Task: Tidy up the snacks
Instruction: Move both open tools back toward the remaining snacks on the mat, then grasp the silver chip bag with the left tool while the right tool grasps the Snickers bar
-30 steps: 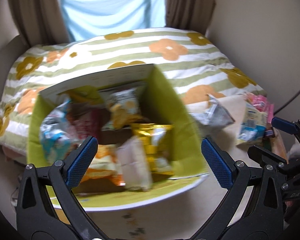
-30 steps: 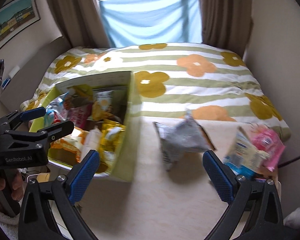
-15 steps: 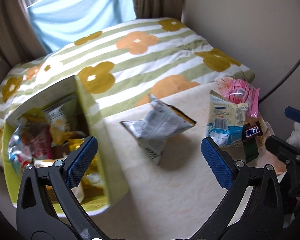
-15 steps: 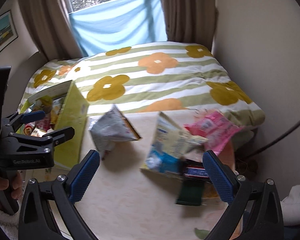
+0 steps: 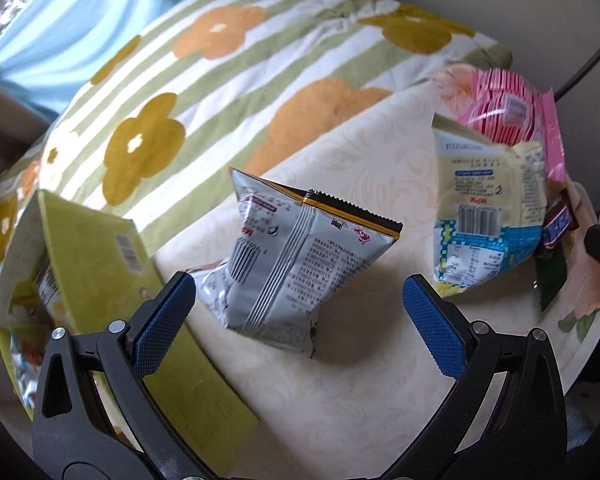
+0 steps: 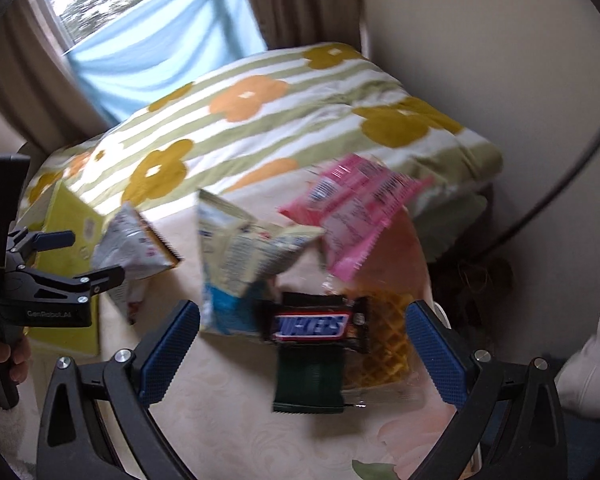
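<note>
Left wrist view only: barcode on outer wall of green box (image 5: 100,264), glimpse of packets inside at far left. Right wrist view only: waffle pack (image 6: 384,340) in clear wrap, dark green packet (image 6: 308,384), window w/ blue cloth, left gripper seen from the side.

Left gripper (image 5: 298,320): pads spread wide, nothing between, hovering over silver chip bag (image 5: 288,256). Bag lying on cream table (image 5: 340,420), back side up, long axis diagonal, black zigzag seal edge toward upper right, other end toward the gripper; just right of box wall.

Right gripper (image 6: 302,354): also spread, empty, above Snickers bar (image 6: 314,326). Bar crosswise between pads, long axis left-right, logo readable, resting atop green packet and touching waffle pack.

Cream-and-blue bag (image 5: 488,216) right of chip bag, barcode side up, partly under pink packet (image 5: 516,120) at table's far edge. Snickers wedged at its right edge. Floral striped quilt (image 5: 260,60) beyond table. Motion blur in right view; small print unreadable.
</note>
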Action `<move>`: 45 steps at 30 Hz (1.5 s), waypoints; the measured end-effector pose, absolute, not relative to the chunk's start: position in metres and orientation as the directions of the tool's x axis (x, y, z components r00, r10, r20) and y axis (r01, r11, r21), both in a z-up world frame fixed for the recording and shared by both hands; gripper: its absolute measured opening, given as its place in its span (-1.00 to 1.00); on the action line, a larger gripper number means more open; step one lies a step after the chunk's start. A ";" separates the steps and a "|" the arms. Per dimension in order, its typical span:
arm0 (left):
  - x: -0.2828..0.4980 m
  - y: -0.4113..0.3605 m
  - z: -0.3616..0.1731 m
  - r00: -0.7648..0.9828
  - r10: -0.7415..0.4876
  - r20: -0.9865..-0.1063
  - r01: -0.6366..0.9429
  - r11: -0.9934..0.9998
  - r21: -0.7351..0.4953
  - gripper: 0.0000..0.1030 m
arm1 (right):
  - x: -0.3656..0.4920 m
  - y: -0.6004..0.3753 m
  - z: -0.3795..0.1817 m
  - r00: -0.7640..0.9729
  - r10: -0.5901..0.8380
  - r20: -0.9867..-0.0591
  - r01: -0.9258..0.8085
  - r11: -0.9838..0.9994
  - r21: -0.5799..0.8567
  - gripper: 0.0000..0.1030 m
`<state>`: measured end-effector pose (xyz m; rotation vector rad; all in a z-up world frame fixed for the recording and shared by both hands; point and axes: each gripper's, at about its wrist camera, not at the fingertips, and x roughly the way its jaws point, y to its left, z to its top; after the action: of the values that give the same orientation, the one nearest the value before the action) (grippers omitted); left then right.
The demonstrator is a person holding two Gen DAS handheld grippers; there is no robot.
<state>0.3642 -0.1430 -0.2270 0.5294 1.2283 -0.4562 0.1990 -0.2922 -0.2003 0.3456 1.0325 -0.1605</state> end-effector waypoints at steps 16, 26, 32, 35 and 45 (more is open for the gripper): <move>0.390 -0.154 -0.286 0.120 0.056 -0.991 0.680 0.722 0.123 0.79 | 0.209 -0.289 -0.244 0.446 0.009 -0.895 0.339 0.924 0.178 0.98; 0.386 -0.159 -0.293 0.132 0.076 -0.988 0.695 0.704 0.147 0.36 | 0.207 -0.287 -0.254 0.436 0.027 -0.900 0.328 0.926 0.187 0.70; 0.387 -0.156 -0.290 0.126 0.060 -0.990 0.676 0.726 0.130 0.25 | 0.207 -0.281 -0.256 0.441 0.025 -0.897 0.302 0.937 0.174 0.40; 0.384 -0.157 -0.288 0.117 0.048 -0.992 0.672 0.731 0.115 0.24 | 0.208 -0.280 -0.255 0.449 0.032 -0.893 0.283 0.943 0.176 0.13; 0.371 -0.156 -0.279 0.118 0.002 -0.993 0.640 0.764 0.077 0.23 | 0.204 -0.279 -0.252 0.471 0.048 -0.881 0.263 0.946 0.192 -0.16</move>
<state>0.3711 -0.1557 -0.2786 0.5723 1.3891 -0.5060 0.2035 -0.2790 -0.2519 0.3215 1.0776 -0.1341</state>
